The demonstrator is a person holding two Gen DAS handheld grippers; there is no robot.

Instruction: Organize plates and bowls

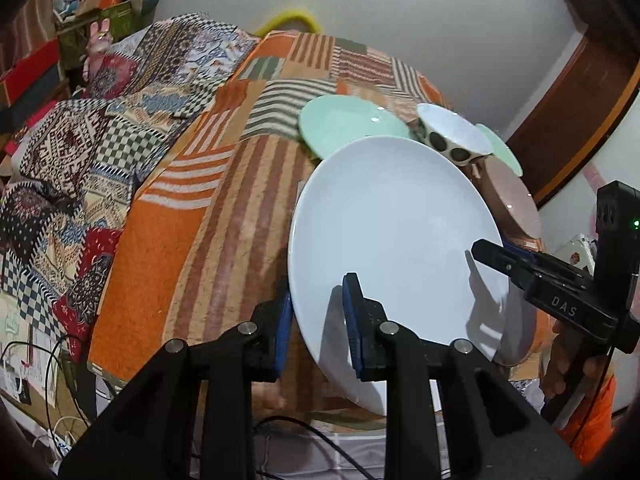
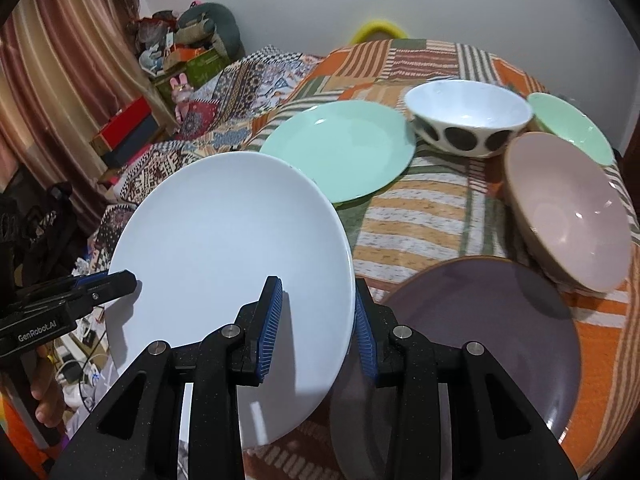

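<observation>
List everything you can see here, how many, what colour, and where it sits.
white plate: 1, white, tilted up, rim between both grippers' pads
green plate: 1, mint, behind it
purple plate: 1, greyish purple, near right
spotted bowl: 1, white with dark dots, far centre
pink bowl: 1, pink, right
green bowl: 1, mint, far right
blanket: 1, orange striped, under the dishes
left gripper: 1, black, plate's left rim
right gripper: 1, black, plate's right rim
</observation>
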